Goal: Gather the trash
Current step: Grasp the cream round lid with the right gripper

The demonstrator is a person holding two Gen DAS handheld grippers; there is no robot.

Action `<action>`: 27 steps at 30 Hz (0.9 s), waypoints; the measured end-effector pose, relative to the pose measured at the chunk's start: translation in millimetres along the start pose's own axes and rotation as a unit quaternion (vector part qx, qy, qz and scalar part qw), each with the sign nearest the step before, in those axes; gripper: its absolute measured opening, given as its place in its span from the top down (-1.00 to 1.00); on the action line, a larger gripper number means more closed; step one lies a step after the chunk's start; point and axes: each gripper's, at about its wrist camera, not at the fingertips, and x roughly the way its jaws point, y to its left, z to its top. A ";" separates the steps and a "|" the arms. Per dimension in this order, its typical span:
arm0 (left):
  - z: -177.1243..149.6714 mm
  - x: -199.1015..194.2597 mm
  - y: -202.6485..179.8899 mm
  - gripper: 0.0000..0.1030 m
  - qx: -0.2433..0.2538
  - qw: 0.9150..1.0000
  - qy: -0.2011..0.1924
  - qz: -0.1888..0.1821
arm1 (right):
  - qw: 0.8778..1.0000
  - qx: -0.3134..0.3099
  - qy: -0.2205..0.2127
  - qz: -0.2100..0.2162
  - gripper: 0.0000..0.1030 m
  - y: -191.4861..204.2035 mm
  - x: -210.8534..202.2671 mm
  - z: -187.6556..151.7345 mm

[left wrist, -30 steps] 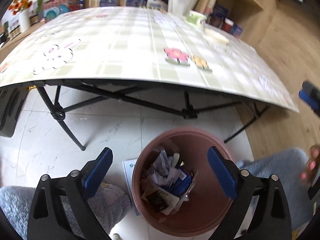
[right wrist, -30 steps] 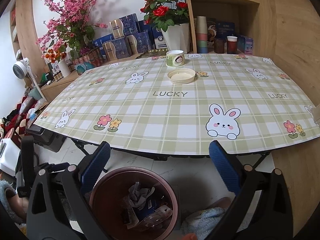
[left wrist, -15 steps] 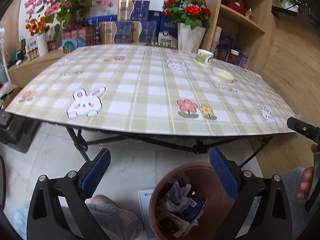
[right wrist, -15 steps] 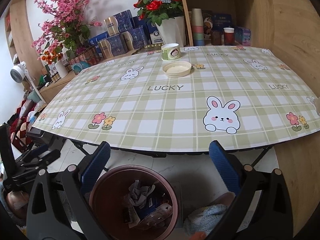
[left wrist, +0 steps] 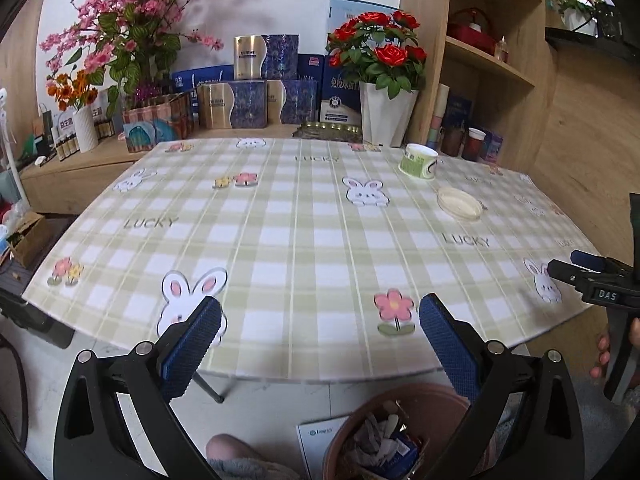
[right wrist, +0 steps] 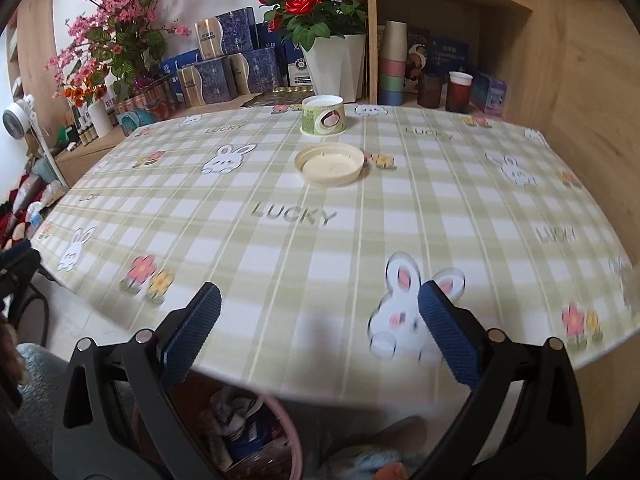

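- Lifting from the bin (left wrist: pixel 400 432), you now hold both grippers, left (left wrist: pixel 320 344) and right (right wrist: pixel 320 340), wide open and empty.
- Beyond the right jaws lies the lid (right wrist: pixel 329 163); behind it stands the cup (right wrist: pixel 323 115), your remaining trash.

A lived-in home room: a folding table (left wrist: pixel 304 240) under a bunny-print cloth, flower vases (left wrist: pixel 386 118) and gift boxes (left wrist: pixel 232 104) along its far edge, wooden shelves (right wrist: pixel 448 0) of cups.
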 end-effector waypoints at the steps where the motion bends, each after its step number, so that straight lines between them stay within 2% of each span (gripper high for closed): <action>1: 4.4 2.6 -0.3 -0.88 0.001 1.000 -0.002 -0.001 | 1.000 -0.001 0.002 0.002 -0.89 -0.9 6.9 6.3; 4: 23.0 17.2 -1.8 -0.88 0.005 1.000 -0.006 -0.009 | 1.000 -0.009 0.015 0.004 -0.89 -3.8 37.3 32.6; 10: 58.7 52.3 -6.2 -0.88 -0.003 1.000 -0.010 -0.023 | 0.998 -0.010 0.068 0.000 -0.89 -6.1 112.2 79.0; 15: 81.6 82.7 -9.0 -0.88 -0.012 0.999 -0.010 -0.031 | 0.993 0.017 0.113 -0.009 -0.89 -6.1 165.5 98.9; 21: 99.5 114.0 -14.2 -0.88 -0.006 0.999 0.001 -0.043 | 0.990 -0.009 0.136 -0.027 -0.89 1.9 194.8 108.6; 23: 104.5 124.3 -16.2 -0.88 -0.005 0.999 0.006 -0.050 | 0.991 -0.005 0.135 -0.020 -0.89 0.8 197.4 112.5; 24: 108.0 130.8 -17.7 -0.88 -0.005 0.998 0.010 -0.055 | 0.991 0.004 0.133 -0.020 -0.86 -2.2 197.6 114.4; 26: 112.3 139.8 -19.5 -0.88 -0.006 0.998 0.016 -0.065 | 0.992 0.012 0.125 -0.022 -0.67 -6.4 195.4 118.2; 27: 116.9 146.7 -21.9 -0.88 -0.007 0.997 0.020 -0.075 | 0.992 0.016 0.122 -0.016 -0.67 -8.4 193.7 119.9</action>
